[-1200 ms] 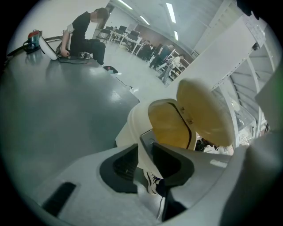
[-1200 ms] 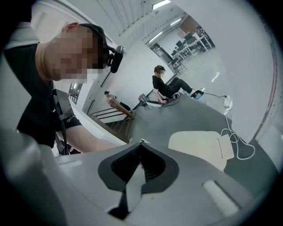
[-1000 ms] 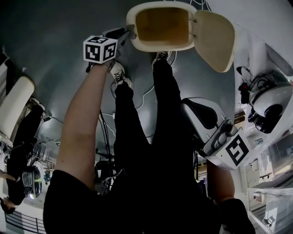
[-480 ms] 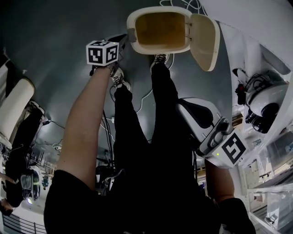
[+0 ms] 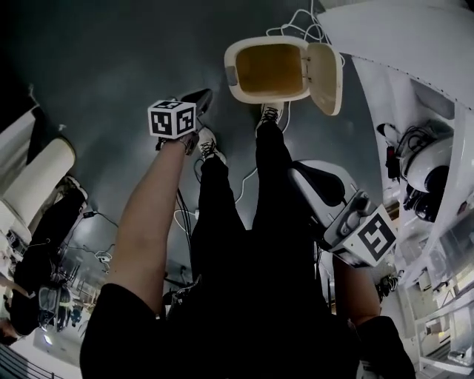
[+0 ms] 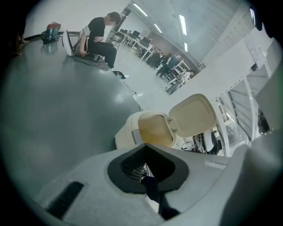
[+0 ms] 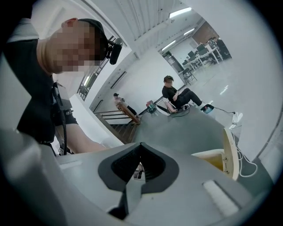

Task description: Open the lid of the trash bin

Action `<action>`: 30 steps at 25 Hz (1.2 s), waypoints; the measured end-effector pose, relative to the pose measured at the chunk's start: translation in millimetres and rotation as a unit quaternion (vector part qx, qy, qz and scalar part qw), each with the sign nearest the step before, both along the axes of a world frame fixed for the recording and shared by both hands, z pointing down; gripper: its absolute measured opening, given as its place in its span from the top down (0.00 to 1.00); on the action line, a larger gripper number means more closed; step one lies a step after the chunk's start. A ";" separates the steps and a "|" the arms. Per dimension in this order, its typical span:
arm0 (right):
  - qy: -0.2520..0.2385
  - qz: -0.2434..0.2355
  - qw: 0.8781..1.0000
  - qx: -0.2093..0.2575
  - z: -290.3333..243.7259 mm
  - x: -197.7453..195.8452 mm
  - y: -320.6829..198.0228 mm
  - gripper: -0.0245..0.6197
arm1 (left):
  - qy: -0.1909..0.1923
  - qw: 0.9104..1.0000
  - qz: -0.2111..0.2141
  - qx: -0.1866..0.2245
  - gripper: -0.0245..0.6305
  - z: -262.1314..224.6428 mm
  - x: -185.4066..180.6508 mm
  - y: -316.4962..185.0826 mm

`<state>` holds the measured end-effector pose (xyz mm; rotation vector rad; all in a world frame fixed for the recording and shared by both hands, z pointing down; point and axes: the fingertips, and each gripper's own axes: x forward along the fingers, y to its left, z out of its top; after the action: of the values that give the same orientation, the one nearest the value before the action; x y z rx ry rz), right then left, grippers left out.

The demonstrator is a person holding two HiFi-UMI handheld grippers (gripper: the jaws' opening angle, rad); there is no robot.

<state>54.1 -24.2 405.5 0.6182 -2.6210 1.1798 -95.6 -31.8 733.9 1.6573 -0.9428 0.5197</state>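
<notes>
Left tool (image 6: 145,146): jaws have just been closing and now meet tip to tip, with nothing between them; only a shoe (image 5: 207,144) on the floor shows through the gap behind the tips. Its marker cube (image 5: 172,118) sits above the person's left forearm. In the head view the tip lies near the left rim of the trash bin (image 5: 231,74) but clear of it. Right tool (image 7: 140,145): jaws likewise together and empty, held low at the person's right side, well apart from the bin. The trash bin stands on the dark grey floor (image 5: 111,66) just beyond the person's feet, cream outside, its cavity yellowish inside. The lid (image 5: 328,78) is open, swung up on the hinge at the bin's right edge and standing nearly upright, inner face toward the cavity. A white cable (image 5: 296,22) lies coiled on the floor behind the bin. White shelving (image 5: 444,222) runs along the right. In the left gripper view, a seated person (image 6: 99,37) is far off across the floor
</notes>
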 end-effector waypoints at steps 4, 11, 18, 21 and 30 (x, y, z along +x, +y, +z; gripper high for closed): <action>0.000 0.017 1.000 0.024 -32.4 -3.7 12.8 0.95 | 0.009 1.000 0.003 0.009 0.96 -41.6 -3.6 20.9; 0.008 0.053 0.996 0.065 -85.4 -11.0 38.3 0.95 | 0.049 0.996 0.016 0.071 0.96 -141.7 -5.4 43.0; -0.005 0.094 0.991 0.094 -137.2 -25.1 61.7 0.95 | 0.095 0.979 0.045 0.176 0.96 -274.5 -9.4 51.6; -0.008 0.103 0.988 0.116 -161.2 -30.6 71.5 0.95 | 0.110 0.966 0.056 0.228 0.96 -334.4 -11.4 56.7; -0.054 0.127 0.980 0.146 -215.5 -42.3 103.5 0.95 | 0.171 0.923 0.075 0.336 0.96 -472.2 -7.8 88.3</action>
<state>11.9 79.3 190.0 0.9949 -2.9032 0.9162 -103.3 56.5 261.7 2.3581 -0.7741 -0.0246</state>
